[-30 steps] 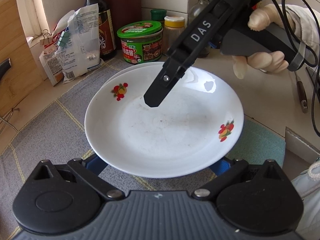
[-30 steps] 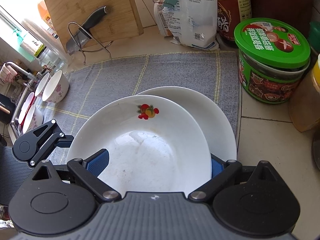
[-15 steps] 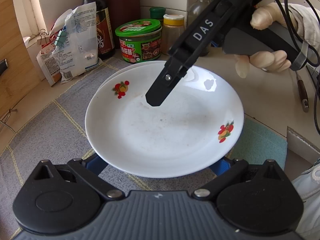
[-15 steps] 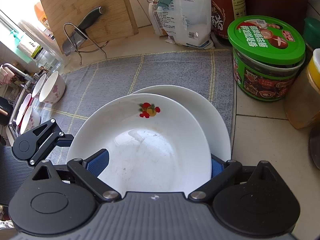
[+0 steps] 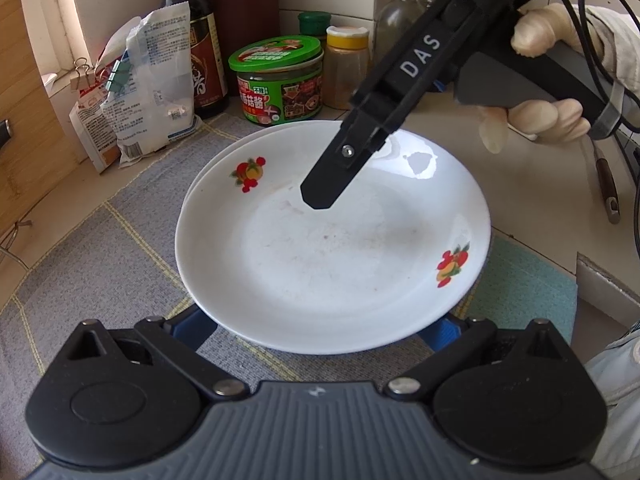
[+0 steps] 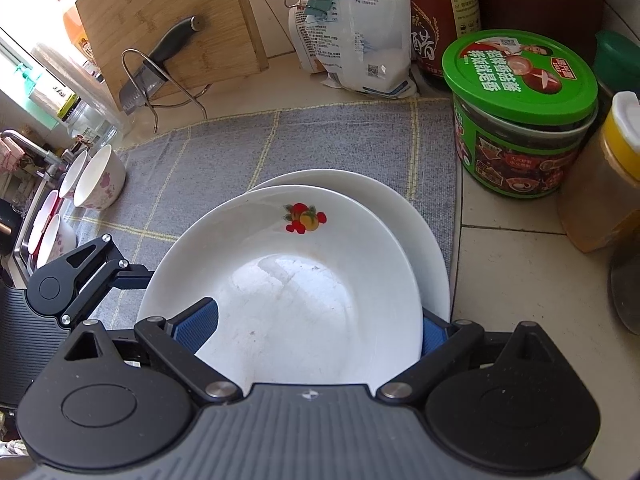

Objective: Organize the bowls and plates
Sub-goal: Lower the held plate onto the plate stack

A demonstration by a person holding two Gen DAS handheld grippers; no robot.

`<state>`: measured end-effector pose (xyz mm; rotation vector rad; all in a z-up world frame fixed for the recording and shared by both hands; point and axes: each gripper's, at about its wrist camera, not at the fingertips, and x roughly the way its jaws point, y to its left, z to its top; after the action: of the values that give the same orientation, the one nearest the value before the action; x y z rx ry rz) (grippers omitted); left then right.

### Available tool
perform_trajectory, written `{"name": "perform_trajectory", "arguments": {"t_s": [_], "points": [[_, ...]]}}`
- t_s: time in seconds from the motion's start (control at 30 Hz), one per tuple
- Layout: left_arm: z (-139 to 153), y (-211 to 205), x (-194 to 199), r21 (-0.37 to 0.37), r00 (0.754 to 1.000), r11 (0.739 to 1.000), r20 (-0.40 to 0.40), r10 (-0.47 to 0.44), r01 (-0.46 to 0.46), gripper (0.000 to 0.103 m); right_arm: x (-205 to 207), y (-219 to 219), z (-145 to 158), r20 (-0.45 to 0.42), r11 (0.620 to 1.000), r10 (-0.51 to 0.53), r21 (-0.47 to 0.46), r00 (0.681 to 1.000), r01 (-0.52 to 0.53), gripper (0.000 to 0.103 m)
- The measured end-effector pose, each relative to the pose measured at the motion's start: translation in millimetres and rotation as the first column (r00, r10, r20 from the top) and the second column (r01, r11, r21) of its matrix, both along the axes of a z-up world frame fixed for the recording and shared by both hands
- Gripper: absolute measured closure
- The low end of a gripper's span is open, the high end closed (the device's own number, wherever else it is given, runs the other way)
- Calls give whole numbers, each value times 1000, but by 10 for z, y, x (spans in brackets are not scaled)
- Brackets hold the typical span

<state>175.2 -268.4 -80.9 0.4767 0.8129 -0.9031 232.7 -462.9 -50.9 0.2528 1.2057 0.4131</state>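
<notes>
Kitchen table, tiled, with a grey checked mat [image 6: 224, 160] spread over it; condiments crowd the back edge: a green-lidded jar [image 5: 278, 80], a dark sauce bottle [image 5: 196, 44], a clipped white bag [image 5: 148, 84]. A wooden board [image 6: 168, 24] and a knife in a wire stand sit far left.

Two white plates lie on the mat. I judge they are being stacked. The upper plate [image 5: 332, 256], marked with fruit prints, sits offset over the lower plate [image 6: 404, 208], whose rim shows as a crescent behind it. The mat likely cushions the crockery and keeps it from sliding.

Right tool [image 6: 316, 332]: the blue pads flank the near rim of the upper plate on both sides, jaws spread wide. In the left wrist view one black finger of it reaches over the plate's far rim, so it appears to grip the rim between upper and lower finger; I cannot confirm contact from these views.

Left tool [image 5: 320, 328]: jaws wide apart, blue pads showing at either side beneath the plate's near edge, gripping nothing that I can see.

Several small floral bowls [image 6: 98, 178] stand on edge at the far left, well apart from both tools, not yet dealt with.
</notes>
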Motion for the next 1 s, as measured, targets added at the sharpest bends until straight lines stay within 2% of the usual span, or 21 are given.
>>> {"name": "perform_trajectory", "arguments": {"t_s": [1.0], "points": [[7, 5, -25, -14, 1000, 1000, 14, 11, -11, 1, -71, -57, 96, 18, 1000, -23, -11, 1000, 23, 2]]}}
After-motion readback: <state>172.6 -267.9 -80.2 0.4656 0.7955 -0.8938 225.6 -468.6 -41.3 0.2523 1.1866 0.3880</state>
